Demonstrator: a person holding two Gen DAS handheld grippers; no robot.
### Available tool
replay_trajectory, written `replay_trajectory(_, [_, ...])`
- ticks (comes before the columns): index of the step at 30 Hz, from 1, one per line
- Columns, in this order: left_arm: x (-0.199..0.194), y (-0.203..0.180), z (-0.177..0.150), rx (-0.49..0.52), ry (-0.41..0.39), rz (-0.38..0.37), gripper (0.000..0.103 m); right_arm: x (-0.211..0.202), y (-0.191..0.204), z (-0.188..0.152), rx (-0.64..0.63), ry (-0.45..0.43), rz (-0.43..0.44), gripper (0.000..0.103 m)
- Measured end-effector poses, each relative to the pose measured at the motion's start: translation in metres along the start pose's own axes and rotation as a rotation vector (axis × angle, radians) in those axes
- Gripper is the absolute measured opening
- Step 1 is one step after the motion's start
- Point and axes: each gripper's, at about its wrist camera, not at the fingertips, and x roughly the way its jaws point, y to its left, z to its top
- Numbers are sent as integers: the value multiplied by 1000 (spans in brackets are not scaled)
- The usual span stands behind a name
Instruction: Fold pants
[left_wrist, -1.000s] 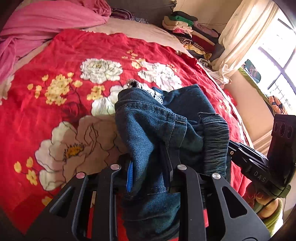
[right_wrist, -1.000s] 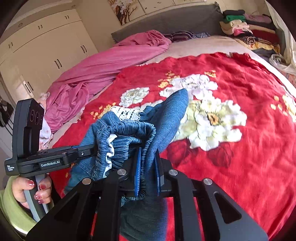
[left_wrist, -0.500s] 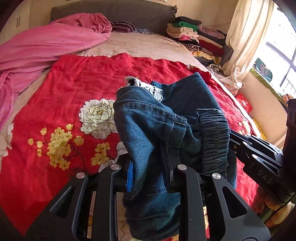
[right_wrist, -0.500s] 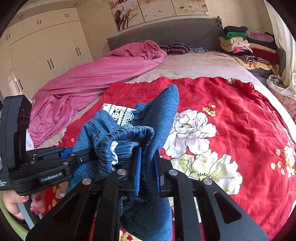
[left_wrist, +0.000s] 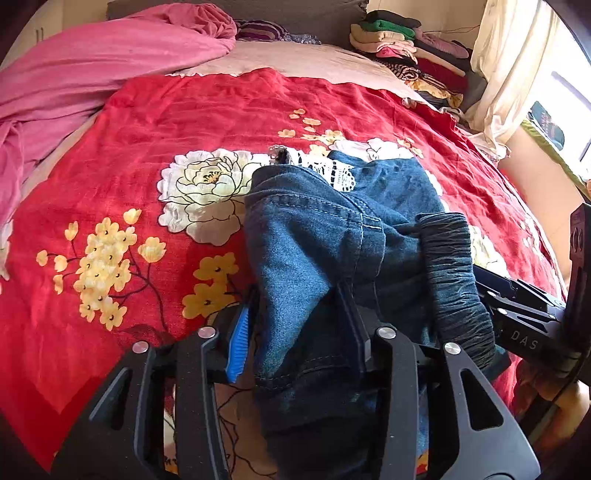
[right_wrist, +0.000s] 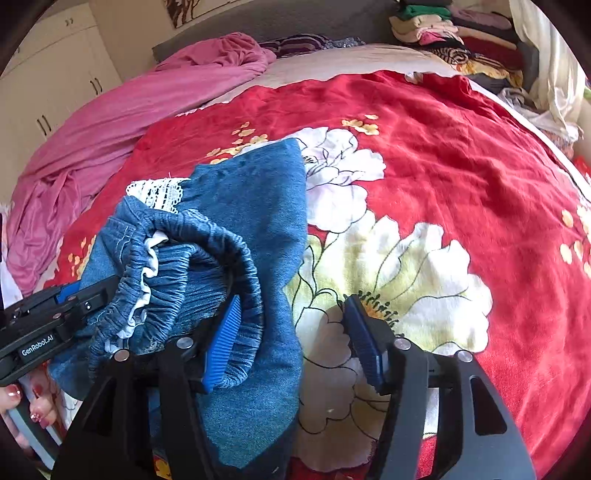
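Note:
The blue denim pants (left_wrist: 325, 236), with an elastic waistband (left_wrist: 454, 280) and white lace trim, lie bunched on the red flowered bedspread (left_wrist: 184, 122). My left gripper (left_wrist: 297, 332) is opening. The denim still lies between its fingers and over the right finger, but the blue left pad (left_wrist: 238, 339) stands off the cloth. My right gripper (right_wrist: 295, 343) is opening wide. The waistband (right_wrist: 236, 273) hangs over its left pad (right_wrist: 225, 343), and the right pad (right_wrist: 364, 343) is bare above the bedspread (right_wrist: 461, 158). Each wrist view shows the other gripper beside the pants.
A pink blanket (left_wrist: 74, 70) is heaped along the bed's left side. Folded clothes (left_wrist: 406, 48) are stacked at the head of the bed, right, by a cream curtain (left_wrist: 517, 66). White wardrobe doors (right_wrist: 55, 92) stand far left. A hand (right_wrist: 22, 406) holds the left gripper's handle.
Both grippers were shut on the denim and now stand parted, the right widely. Both have come down toward the bed, and the pants have sunk onto the bedspread.

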Motion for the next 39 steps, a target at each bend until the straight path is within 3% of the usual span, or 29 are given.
replay_trajectory(4, [-4,3,-3,-5,0,13,49,-6,1,-3,-14,-5,-35,68])
replay_trajectory(12, [-18,6,-12,-10,-14,16,58,-31,-3,-15,1,-45,-47,77])
replay_trajectory(20, [-48,7,-29,-6,-51,8,65,-81,4,-35,-21,-133,-40,95])
replay_trajectory(34, [-115,-13,-61,49,-168,19,91,-147,22,-80,-35,-278,-65,98])
replay_trajectory(39, [-133,-16,-67,61,-214,30,93,-165,27,-84,-33,-314,-70,98])
